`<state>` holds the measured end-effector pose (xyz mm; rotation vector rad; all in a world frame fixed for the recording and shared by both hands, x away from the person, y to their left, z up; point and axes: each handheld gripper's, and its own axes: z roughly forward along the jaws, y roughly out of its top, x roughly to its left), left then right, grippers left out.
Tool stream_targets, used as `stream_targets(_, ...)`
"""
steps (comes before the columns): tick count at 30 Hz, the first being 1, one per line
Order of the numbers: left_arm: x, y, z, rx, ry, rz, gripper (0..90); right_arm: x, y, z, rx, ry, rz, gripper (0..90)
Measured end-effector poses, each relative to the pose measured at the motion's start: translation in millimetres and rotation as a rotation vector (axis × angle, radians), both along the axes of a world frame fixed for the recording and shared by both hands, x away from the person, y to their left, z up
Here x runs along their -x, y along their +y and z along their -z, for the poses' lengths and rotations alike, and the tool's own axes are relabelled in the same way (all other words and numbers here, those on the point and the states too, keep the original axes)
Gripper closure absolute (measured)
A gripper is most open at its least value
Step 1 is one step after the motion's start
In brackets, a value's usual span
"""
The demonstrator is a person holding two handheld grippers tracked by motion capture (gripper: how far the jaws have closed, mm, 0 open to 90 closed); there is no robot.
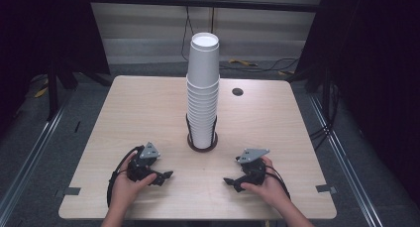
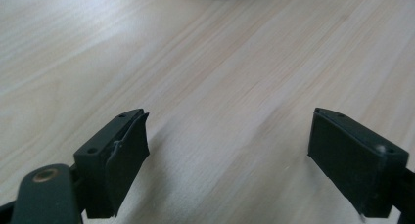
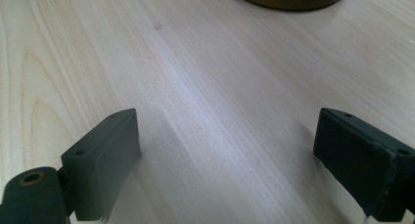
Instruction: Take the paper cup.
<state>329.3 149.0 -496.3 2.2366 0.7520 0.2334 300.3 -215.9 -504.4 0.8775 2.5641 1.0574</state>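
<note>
Pale wooden table [image 1: 148, 113], tall white paper cup stack [image 1: 203, 95] centred; left gripper [image 1: 166, 176] and right gripper [image 1: 229, 181] resting wide, empty, dark curtained room

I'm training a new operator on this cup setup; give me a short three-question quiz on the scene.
1. True or false: the tall stack of white paper cups stands upright in a dark round holder on the light wooden table.
2. Which gripper grips a cup: A) left gripper, B) right gripper, C) neither?
3. Fill in: both grippers sit on the person's side of the stack, their jaws spread ____.

Key
1. True.
2. C: each gripper view has bare tabletop between the jaws.
3. Open.
</note>
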Motion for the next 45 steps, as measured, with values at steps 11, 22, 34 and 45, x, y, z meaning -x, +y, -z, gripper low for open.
stream_targets(11, -2.5, -2.5, -29.1, 0.072, 0.016, 0.032, 14.7, -2.9, 0.3, -1.4, -0.001, 0.004, -0.004, 15.2)
stream_targets(22, -25.8, -10.6, -88.2, 0.091, 0.008, 0.074, 14.9, -15.6, -3.5, -33.0, -0.099, 0.007, 0.023, 15.5)
stream_targets(34, -43.9, -23.3, -145.0, 0.123, -0.026, 0.085, 15.2, -35.8, 6.1, -77.9, -0.130, -0.041, 0.007, 15.3)
stream_targets(45, -59.4, -33.7, -179.3, 0.121, -0.059, 0.072, 15.2, -55.9, 20.3, -116.2, -0.173, -0.077, 0.008, 14.5)
